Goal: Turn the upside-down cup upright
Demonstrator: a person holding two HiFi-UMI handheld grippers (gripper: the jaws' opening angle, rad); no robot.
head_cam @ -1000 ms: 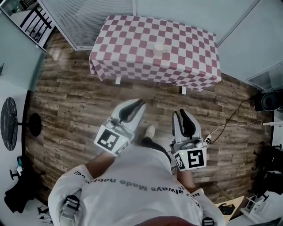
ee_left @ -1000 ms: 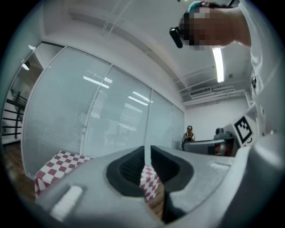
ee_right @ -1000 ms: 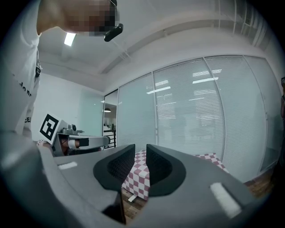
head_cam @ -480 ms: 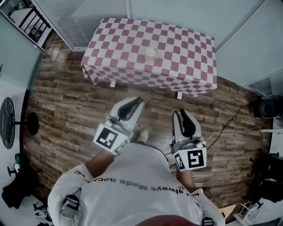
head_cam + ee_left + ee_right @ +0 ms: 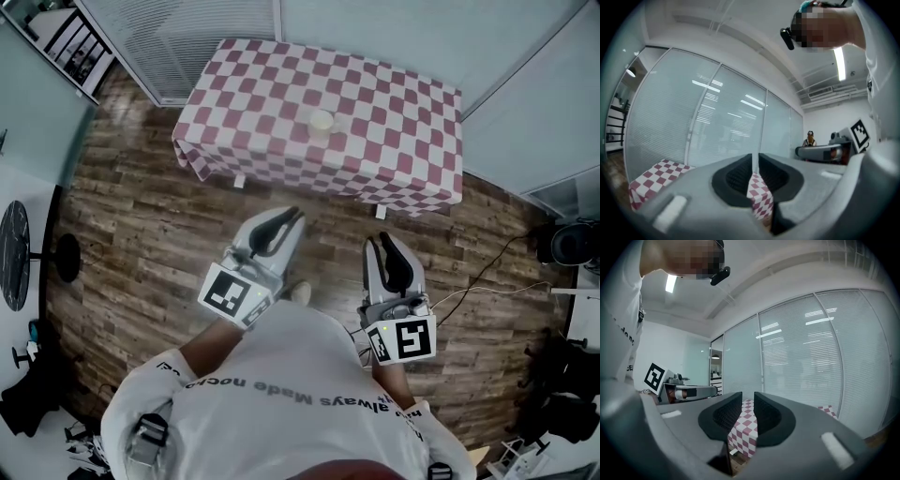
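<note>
A small pale cup (image 5: 321, 119) stands on the table with the red-and-white checked cloth (image 5: 403, 141), far across the floor from both grippers; from above I cannot tell which way up it is. My left gripper (image 5: 289, 217) is held level in front of the person's body, jaws shut, nothing between them. My right gripper (image 5: 380, 241) is beside it, also shut and empty. In the left gripper view the left gripper (image 5: 755, 161) points at the cloth (image 5: 651, 176). In the right gripper view the right gripper (image 5: 748, 401) points at the table's corner (image 5: 743, 430).
Wooden plank floor (image 5: 150, 234) lies between me and the table. Glass walls with blinds (image 5: 187, 37) stand behind it. A round black side table (image 5: 17, 255) is at the left, a cable (image 5: 487, 277) and dark equipment (image 5: 567, 242) at the right.
The person has stepped toward the table: table and cup sit lower and larger in the head view. Both grippers keep the same pose and stay shut.
</note>
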